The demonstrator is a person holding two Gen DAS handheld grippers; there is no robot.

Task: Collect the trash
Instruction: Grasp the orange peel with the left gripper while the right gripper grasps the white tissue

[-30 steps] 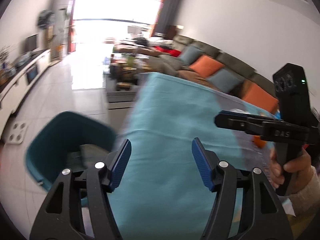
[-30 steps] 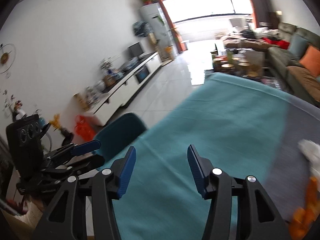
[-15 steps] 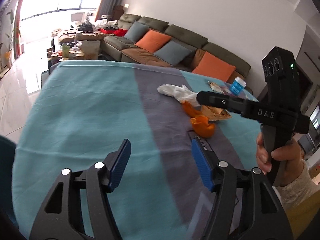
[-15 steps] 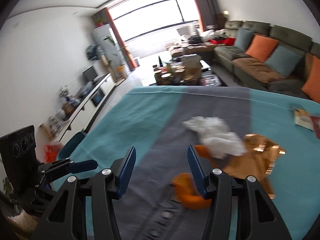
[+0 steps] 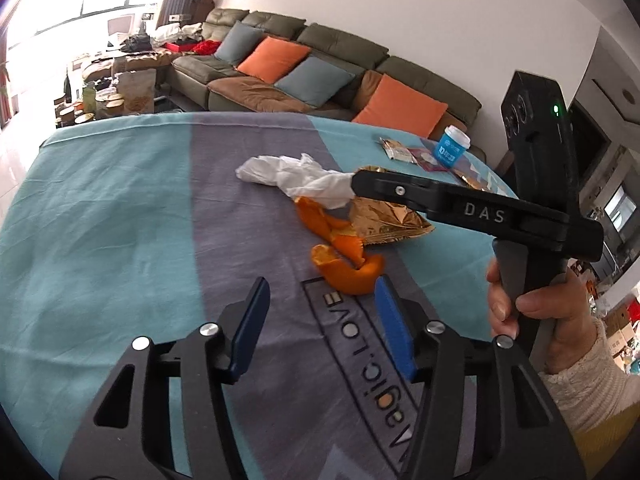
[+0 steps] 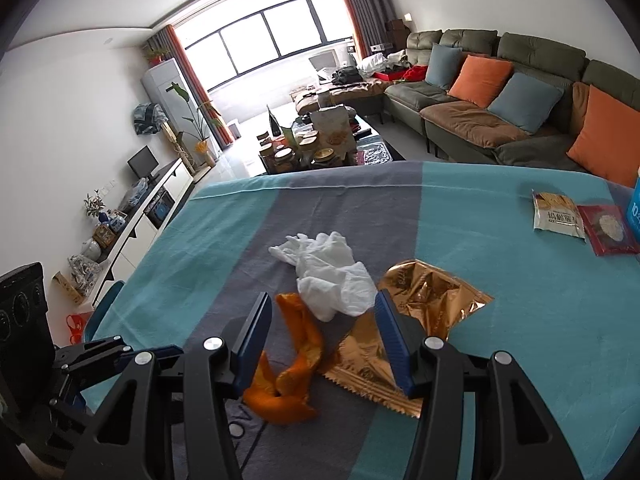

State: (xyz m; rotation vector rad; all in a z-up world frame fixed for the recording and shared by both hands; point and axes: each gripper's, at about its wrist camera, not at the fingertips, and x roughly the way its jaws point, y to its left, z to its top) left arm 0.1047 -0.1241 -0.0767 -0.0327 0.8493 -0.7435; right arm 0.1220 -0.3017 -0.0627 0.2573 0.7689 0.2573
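Note:
A pile of trash lies on the grey stripe of the teal tablecloth [image 6: 540, 300]: a crumpled white tissue [image 6: 328, 272], orange peel [image 6: 296, 360] and a gold foil wrapper [image 6: 416, 308]. The same tissue [image 5: 296, 178], peel [image 5: 344, 256] and wrapper [image 5: 384, 220] show in the left wrist view. My right gripper [image 6: 320, 336] is open and empty, just above the pile. My left gripper [image 5: 320, 320] is open and empty, a little short of the peel. The right gripper also shows in the left wrist view [image 5: 360, 184], over the tissue and wrapper.
Two snack packets [image 6: 556, 216] and a blue cup [image 5: 452, 152] sit at the table's far right corner. A sofa with orange and blue cushions [image 6: 500, 92] stands behind the table. A cluttered coffee table [image 6: 316, 140] stands beyond the far edge. A teal chair [image 6: 104, 312] is at the left.
Both grippers have swung right from the table's left side and chair to face the trash pile, and have come closer to it. Both stay open.

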